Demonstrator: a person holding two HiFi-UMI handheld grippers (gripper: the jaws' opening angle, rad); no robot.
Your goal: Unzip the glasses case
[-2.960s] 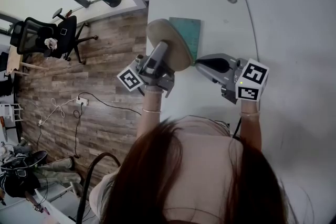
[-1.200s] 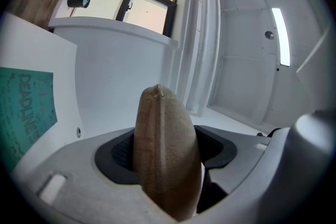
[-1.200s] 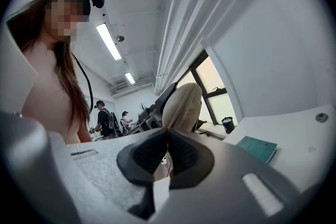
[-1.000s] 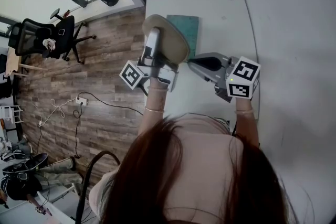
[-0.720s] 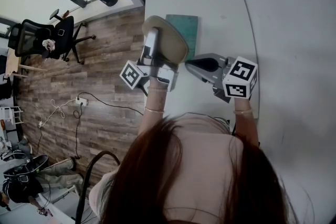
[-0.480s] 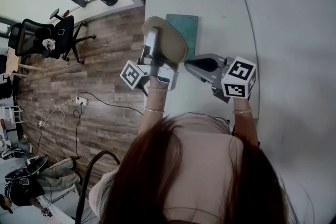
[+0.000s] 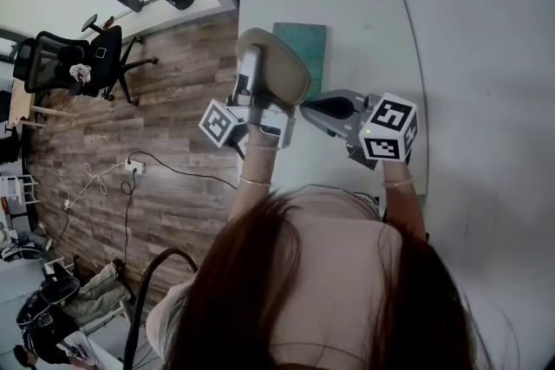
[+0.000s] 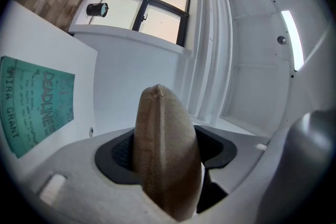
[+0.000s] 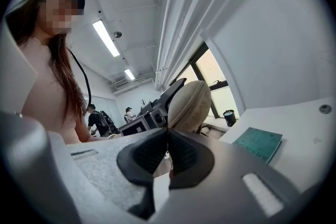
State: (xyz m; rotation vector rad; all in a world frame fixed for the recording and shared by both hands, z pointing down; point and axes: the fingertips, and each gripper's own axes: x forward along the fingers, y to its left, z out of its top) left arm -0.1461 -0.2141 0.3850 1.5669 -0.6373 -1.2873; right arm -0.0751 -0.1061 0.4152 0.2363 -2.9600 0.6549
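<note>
Right now your left gripper holds the tan glasses case off the white table, over the table's left edge. Its jaws are clamped on the case's near end. The case stands on edge between the pads, with the zip line running up its narrow side to the far tip. A teal book lies flat on the table just right of the case.

Your right gripper comes in from the right, its tips just beside the case's near right rim. Its jaws are pressed together, pad against pad. No view shows whether the zip pull is pinched between them, because the pull is too small to make out.

The case looks fully zipped, so the step in hand seems to be taking hold of the pull. If you have it, the next move is likely a steady draw along the curved seam while the left clamp stays firm. If not, open the right jaws and look for the tab.
</note>
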